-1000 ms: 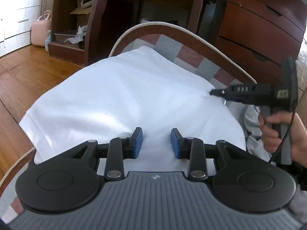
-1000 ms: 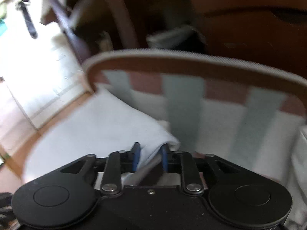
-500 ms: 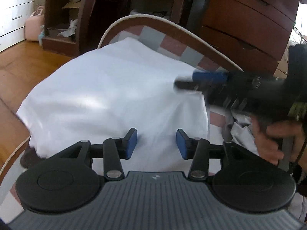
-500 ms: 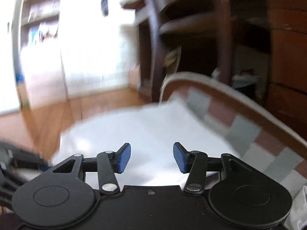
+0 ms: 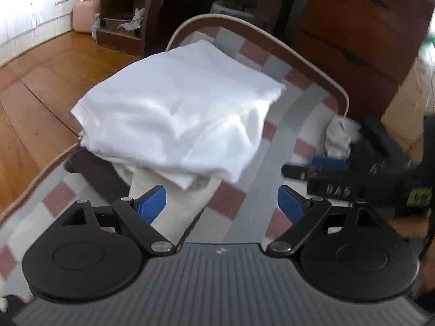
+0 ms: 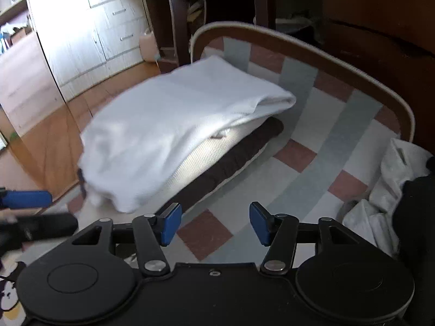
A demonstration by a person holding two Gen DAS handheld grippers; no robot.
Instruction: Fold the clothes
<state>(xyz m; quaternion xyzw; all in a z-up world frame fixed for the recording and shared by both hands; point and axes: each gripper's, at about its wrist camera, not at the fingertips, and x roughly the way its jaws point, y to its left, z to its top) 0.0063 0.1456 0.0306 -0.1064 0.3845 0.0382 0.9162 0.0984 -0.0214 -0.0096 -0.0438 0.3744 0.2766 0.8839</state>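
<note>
Since the earlier frame both claws have withdrawn: left claw [image 5: 221, 203] and right claw [image 6: 214, 224] hover released and empty, leaving the folded white garment [image 6: 174, 125] stacked on cream and brown clothes [image 6: 233, 149] on the checkered mat [image 6: 307, 135].

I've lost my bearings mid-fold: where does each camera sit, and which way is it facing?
Left wrist: on the left tongs, open, facing the folded white cotton garment; right tongs at right.
Right wrist: on the right tongs, open, facing the same stack; left tongs at left.
Shared: garment, checkered mat.
</note>
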